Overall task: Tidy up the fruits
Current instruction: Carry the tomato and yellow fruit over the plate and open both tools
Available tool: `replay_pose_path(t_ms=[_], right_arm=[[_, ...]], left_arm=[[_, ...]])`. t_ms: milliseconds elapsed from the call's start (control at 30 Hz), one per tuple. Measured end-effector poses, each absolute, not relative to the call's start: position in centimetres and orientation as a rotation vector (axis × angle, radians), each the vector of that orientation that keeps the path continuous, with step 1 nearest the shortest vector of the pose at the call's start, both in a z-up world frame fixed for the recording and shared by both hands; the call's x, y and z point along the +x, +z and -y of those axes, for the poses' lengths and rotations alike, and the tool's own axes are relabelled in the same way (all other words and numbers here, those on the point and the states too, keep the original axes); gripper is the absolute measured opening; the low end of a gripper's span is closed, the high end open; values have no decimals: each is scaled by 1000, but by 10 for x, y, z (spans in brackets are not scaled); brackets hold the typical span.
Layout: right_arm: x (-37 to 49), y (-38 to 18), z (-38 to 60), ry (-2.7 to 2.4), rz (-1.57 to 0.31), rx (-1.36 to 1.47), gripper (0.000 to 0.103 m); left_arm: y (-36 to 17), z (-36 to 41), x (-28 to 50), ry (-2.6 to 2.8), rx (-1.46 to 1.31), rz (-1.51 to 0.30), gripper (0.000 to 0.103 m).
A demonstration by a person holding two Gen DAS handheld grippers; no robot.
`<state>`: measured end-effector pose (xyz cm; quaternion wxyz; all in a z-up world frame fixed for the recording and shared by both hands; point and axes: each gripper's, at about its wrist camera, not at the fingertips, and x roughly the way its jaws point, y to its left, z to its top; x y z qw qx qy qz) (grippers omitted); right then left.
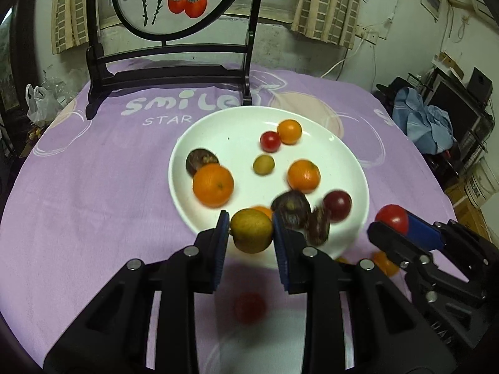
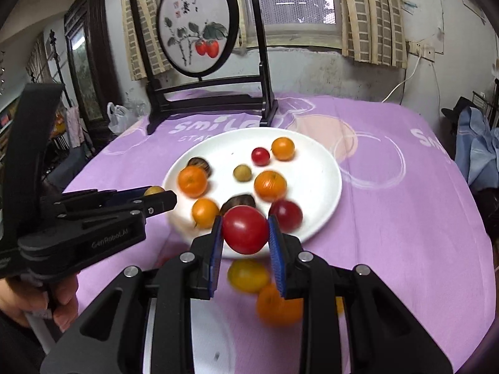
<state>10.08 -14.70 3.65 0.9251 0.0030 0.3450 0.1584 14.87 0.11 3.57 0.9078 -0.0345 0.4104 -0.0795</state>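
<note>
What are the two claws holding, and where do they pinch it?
The left claw pinches a yellow-green fruit by its sides. The right claw pinches a red tomato by its sides.

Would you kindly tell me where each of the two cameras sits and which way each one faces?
Left wrist: rides the left gripper, looking down along its jaws, shut on a round yellow-green fruit, toward the round white plate; the right gripper shows.
Right wrist: rides the right gripper, jaws shut on a round red tomato; the left gripper and a hand show.
Both share the plate.
</note>
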Motion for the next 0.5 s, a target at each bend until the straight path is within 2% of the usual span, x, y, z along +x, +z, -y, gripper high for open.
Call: replay_pose_path(t_ms=[267,300,333,367,500], right_arm=[[152,11,150,322,-781,96,31],[156,8,152,323,-792,119,33],[158,7,154,322,-802,131,34],[158,6,155,326,-803,140,35],[148,12,161,331,-785,145,38]], left_arm=[[20,-2,192,-152,-153,-875,29],[18,-2,194,-154,-166,-874,39],[17,-2,195,-155,-180,-872,63],[18,-5,194,-149,-202,-856,70],[21,-9,190,-138,-231,-827,73]])
